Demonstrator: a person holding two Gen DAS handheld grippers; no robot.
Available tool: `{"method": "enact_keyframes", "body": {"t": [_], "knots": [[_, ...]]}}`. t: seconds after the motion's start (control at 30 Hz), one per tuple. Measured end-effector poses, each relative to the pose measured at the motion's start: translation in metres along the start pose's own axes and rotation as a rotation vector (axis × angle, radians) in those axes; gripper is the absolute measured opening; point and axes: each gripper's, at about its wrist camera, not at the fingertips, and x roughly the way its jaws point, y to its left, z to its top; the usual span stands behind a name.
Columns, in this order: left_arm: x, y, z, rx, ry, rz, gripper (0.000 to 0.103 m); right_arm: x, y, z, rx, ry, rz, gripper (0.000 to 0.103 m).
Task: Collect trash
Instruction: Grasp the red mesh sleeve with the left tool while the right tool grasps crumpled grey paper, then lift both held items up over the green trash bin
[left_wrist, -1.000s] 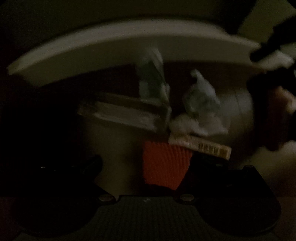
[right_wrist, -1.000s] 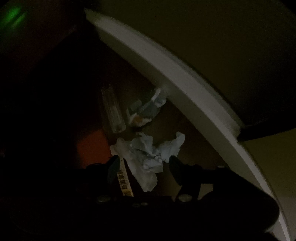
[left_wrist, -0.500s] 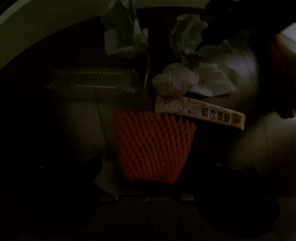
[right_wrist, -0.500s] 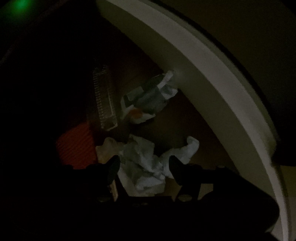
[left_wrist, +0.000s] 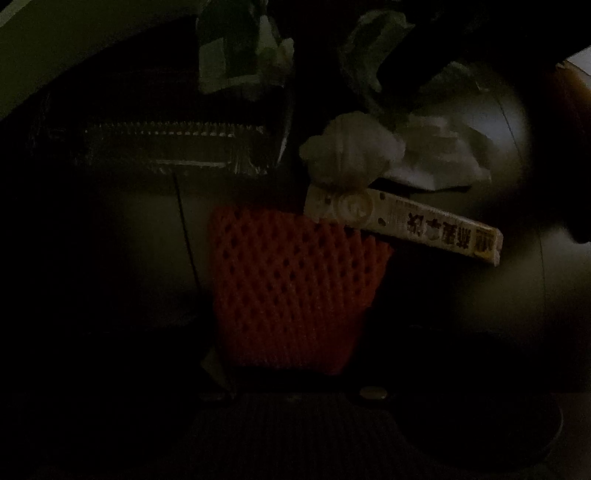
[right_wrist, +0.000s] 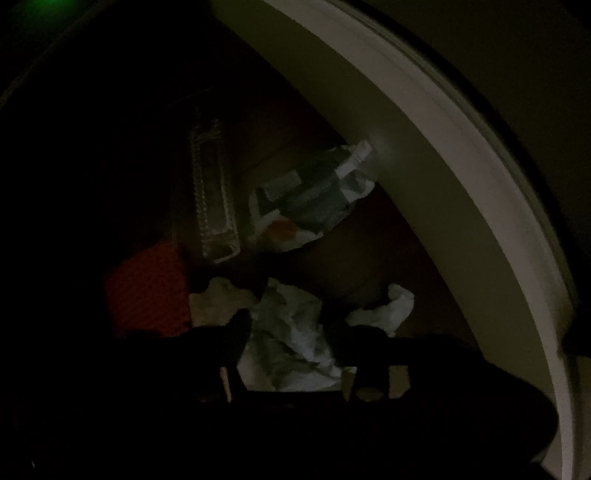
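Observation:
The scene is very dark. An orange foam net (left_wrist: 295, 288) lies on the floor between the closing jaws of my left gripper (left_wrist: 291, 347); its dark fingers flank the net, which does not look squeezed. A printed paper stick box (left_wrist: 406, 221) and a white wad (left_wrist: 351, 151) lie just beyond it. In the right wrist view, my right gripper (right_wrist: 286, 325) is closing with its fingers against both sides of a crumpled tissue (right_wrist: 291, 343). The orange foam net (right_wrist: 147, 291) shows to its left.
A clear plastic tray (left_wrist: 173, 147) (right_wrist: 214, 195) and a printed crumpled wrapper (left_wrist: 229, 48) (right_wrist: 314, 195) lie farther off. Another tissue scrap (right_wrist: 391, 310) sits right of the right gripper. A long white ledge (right_wrist: 461, 147) bounds the trash on that side.
Both grippers have dropped toward the floor, so the trash looks larger. The right fingers have drawn in around the crumpled tissue. The left fingers have narrowed toward the orange net.

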Motion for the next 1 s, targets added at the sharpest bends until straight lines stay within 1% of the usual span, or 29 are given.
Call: {"method": "enact_keyframes", "body": {"t": [0.03, 0.07, 0.1, 0.17, 0.2, 0.23, 0.33, 0.5, 0.57, 0.67, 0.77, 0.83, 0.93, 1.0], "knots": [[-0.001, 0.000, 0.000, -0.006, -0.005, 0.002, 0.075, 0.000, 0.000, 0.000, -0.001, 0.004, -0.008, 0.021], [-0.002, 0.000, 0.001, -0.013, -0.009, 0.005, 0.068, 0.001, 0.000, 0.000, -0.004, 0.011, -0.018, 0.012], [-0.004, 0.001, 0.002, -0.023, -0.014, 0.012, 0.064, 0.000, 0.000, -0.001, -0.003, 0.013, -0.024, 0.012], [-0.008, 0.002, 0.003, -0.041, -0.022, 0.013, 0.044, -0.002, -0.001, -0.002, -0.001, 0.006, -0.024, 0.009], [-0.008, 0.003, 0.003, -0.050, -0.023, 0.009, 0.039, -0.004, -0.001, -0.003, -0.003, 0.001, -0.022, 0.007], [-0.008, 0.003, 0.004, -0.059, -0.021, 0.006, 0.031, -0.006, 0.000, -0.005, -0.005, -0.004, -0.022, 0.006], [-0.011, 0.005, 0.002, -0.087, -0.017, 0.000, 0.025, -0.016, 0.000, -0.009, -0.003, -0.024, -0.028, 0.004], [-0.031, 0.011, -0.005, -0.124, -0.025, -0.009, 0.024, -0.046, -0.002, -0.018, 0.045, -0.066, -0.050, 0.003], [-0.044, 0.017, -0.012, -0.140, -0.029, -0.002, 0.024, -0.067, -0.004, -0.022, 0.077, -0.091, -0.055, 0.003], [-0.076, 0.022, -0.018, -0.178, -0.055, 0.007, 0.024, -0.107, -0.004, -0.027, 0.125, -0.136, -0.043, 0.002], [-0.117, 0.033, -0.026, -0.246, -0.100, 0.003, 0.024, -0.156, 0.000, -0.029, 0.155, -0.198, -0.029, 0.003], [-0.149, 0.036, -0.027, -0.290, -0.145, 0.007, 0.024, -0.190, 0.004, -0.028, 0.168, -0.241, -0.019, 0.003], [-0.198, 0.041, -0.033, -0.328, -0.224, 0.029, 0.024, -0.247, 0.016, -0.026, 0.167, -0.314, -0.012, 0.002], [-0.235, 0.043, -0.038, -0.344, -0.285, 0.063, 0.024, -0.285, 0.029, -0.026, 0.160, -0.366, -0.007, 0.003]]}}
